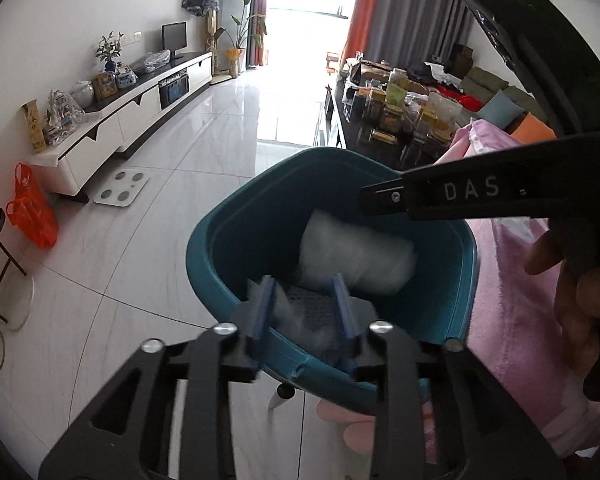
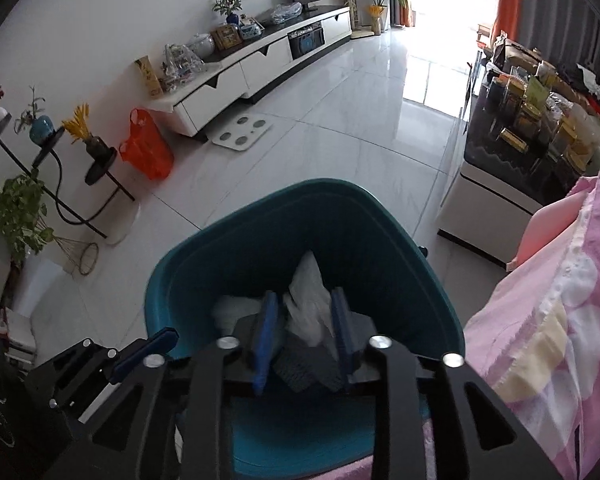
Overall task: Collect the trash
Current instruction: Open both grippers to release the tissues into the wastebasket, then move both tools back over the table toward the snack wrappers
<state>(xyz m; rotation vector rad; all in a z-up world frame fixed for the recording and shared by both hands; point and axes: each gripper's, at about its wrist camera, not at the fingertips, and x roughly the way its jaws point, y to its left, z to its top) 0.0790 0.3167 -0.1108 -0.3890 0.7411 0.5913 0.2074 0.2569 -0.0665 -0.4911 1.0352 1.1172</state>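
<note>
Now, step: dropping trash into the teal bin (image 2: pixel 204 268).
Left hand-held gripper (image 1: pixel 304 316): narrow gap, nothing pinched.
Right hand-held gripper (image 2: pixel 305 330): narrowly parted.
White wrapper (image 2: pixel 310 304): inside bin, at 12 o'clock of the right pads, loose between them.
Advice: lift straight up, clear of the rim.

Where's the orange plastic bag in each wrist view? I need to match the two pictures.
Left wrist: orange plastic bag at the far left edge, on the floor.
Right wrist: orange plastic bag left of centre, upper half.
Shared landmark: white floor scale, just right of the bag.
</note>
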